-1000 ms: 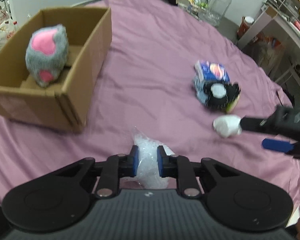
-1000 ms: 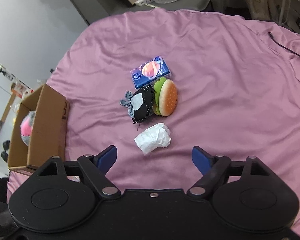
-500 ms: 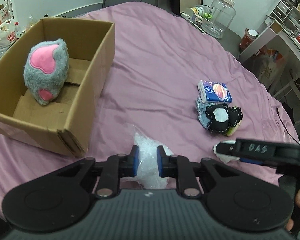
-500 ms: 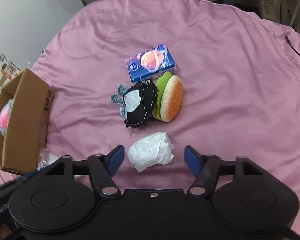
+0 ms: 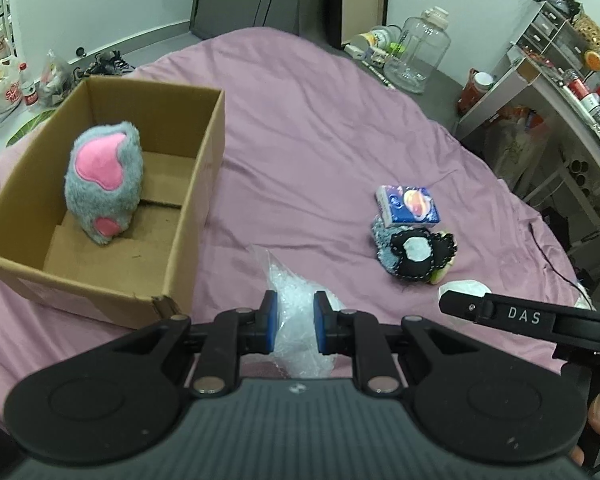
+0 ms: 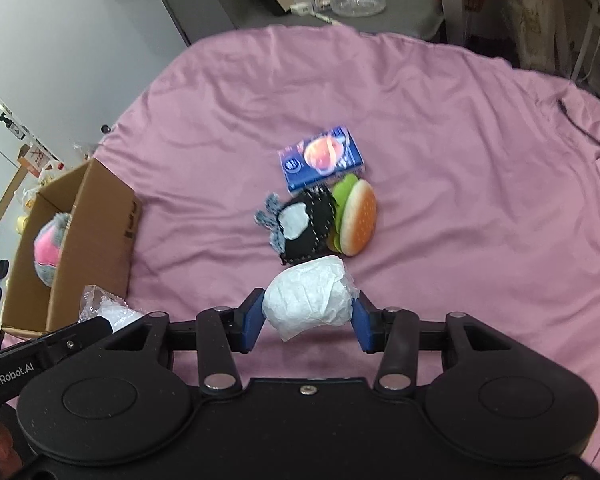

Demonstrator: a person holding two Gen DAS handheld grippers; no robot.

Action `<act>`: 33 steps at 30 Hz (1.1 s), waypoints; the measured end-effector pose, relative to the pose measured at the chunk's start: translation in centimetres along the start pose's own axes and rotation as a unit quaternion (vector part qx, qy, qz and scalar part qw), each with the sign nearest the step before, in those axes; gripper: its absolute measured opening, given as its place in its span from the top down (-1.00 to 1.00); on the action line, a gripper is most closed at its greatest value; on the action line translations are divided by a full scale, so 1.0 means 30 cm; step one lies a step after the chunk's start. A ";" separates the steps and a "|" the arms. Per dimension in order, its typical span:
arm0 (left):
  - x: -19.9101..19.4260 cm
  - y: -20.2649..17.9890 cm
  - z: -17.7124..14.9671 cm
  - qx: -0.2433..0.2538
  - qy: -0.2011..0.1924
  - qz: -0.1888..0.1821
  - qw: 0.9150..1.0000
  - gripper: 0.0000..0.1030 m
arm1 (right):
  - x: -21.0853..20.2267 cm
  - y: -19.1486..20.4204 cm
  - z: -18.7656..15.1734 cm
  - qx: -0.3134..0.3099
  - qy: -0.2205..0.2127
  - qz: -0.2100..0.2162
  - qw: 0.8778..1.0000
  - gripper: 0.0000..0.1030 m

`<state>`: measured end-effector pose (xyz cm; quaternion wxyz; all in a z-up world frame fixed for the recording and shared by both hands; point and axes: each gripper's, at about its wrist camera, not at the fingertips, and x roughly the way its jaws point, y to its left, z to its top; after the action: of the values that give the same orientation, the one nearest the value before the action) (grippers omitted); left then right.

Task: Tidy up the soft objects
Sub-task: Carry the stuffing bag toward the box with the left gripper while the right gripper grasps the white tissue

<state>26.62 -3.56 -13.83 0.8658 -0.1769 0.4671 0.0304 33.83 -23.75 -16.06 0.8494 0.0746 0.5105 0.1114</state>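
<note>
Fingers [image 5: 269, 322] of the left gripper [image 5: 294, 322] are clamped tight on a crumpled clear plastic bag [image 5: 296, 320], which bulges between and above the blue pads. Fingers [image 6: 254, 320] of the right gripper [image 6: 306, 322] have just been closing and now sit against both sides of a white paper wad [image 6: 308, 300]; the wad fills the gap between them.

Both items are over a bed covered by a purple sheet [image 5: 300, 128]. Just beyond the white paper wad lies a cluster of soft items: a black felt toy [image 6: 306, 224] with a white patch, a plush hamburger [image 6: 358, 218] touching its right side, and a blue tissue pack [image 6: 322, 158] at the far edge of the cluster.

An open cardboard box [image 5: 188, 184] stands on the sheet to the left of the cluster, well apart from it. Inside it, a grey plush toy [image 5: 104, 188] with pink patches stands near the far left wall.

In the left wrist view, the right gripper's arm enters from the right edge, partly covering the paper wad. A clear jar [image 5: 418, 56] stands on the floor beyond the bed.
</note>
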 end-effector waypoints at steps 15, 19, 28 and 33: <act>-0.162 0.093 0.062 -0.003 -0.042 -0.018 0.999 0.66 | -0.133 0.168 -0.015 -0.009 -0.042 0.021 0.999 0.12; -0.192 0.141 0.085 -0.009 -0.052 -0.017 0.998 0.66 | -0.150 0.228 -0.020 -0.016 -0.049 0.025 0.998 0.12; -0.228 0.249 0.137 -0.022 -0.072 -0.010 0.997 0.66 | -0.156 0.343 -0.017 -0.028 -0.059 0.033 0.997 0.12; -0.234 0.321 0.181 -0.036 -0.082 -0.006 0.996 0.66 | -0.153 0.418 -0.010 -0.037 -0.063 0.042 0.996 0.12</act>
<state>24.93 8.05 -8.03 0.8942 -0.2078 0.3923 0.0569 30.07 -12.89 -9.26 0.8764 0.0711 0.4483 0.1608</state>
